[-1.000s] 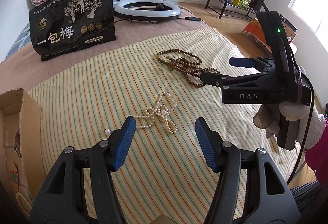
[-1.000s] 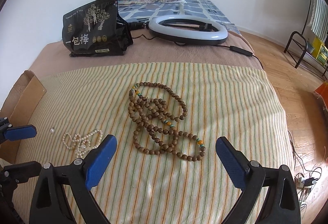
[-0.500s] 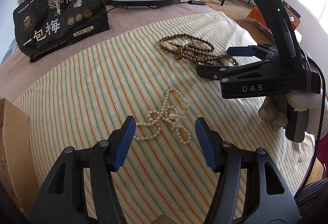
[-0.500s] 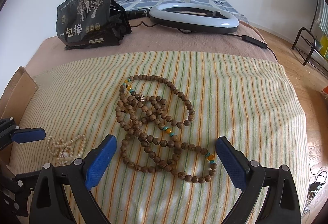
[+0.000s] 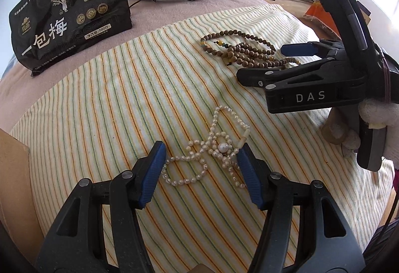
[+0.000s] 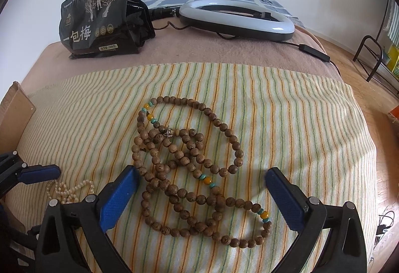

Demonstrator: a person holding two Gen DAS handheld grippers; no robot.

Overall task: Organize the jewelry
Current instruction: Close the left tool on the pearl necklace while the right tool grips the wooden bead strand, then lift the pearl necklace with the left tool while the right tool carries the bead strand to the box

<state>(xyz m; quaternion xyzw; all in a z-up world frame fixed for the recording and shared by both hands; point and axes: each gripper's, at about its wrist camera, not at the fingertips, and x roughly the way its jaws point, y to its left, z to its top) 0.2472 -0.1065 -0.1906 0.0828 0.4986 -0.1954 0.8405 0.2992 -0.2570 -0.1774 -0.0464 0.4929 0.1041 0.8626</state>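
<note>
- Fingers spread wide on both: the left gripper (image 5: 199, 168) has dropped to straddle the pearl necklace (image 5: 212, 150) on the striped cloth (image 5: 112, 98).
- The right gripper (image 6: 202, 198) now brackets the wooden bead strand (image 6: 189, 168); nothing is gripped yet.

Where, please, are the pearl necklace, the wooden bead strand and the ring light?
pearl necklace (image 5: 222, 147): left wrist view, on its large central pearl.
wooden bead strand (image 6: 185, 174): right wrist view, on its tangled middle.
ring light (image 6: 249, 28): right wrist view, on its near rim.
</note>
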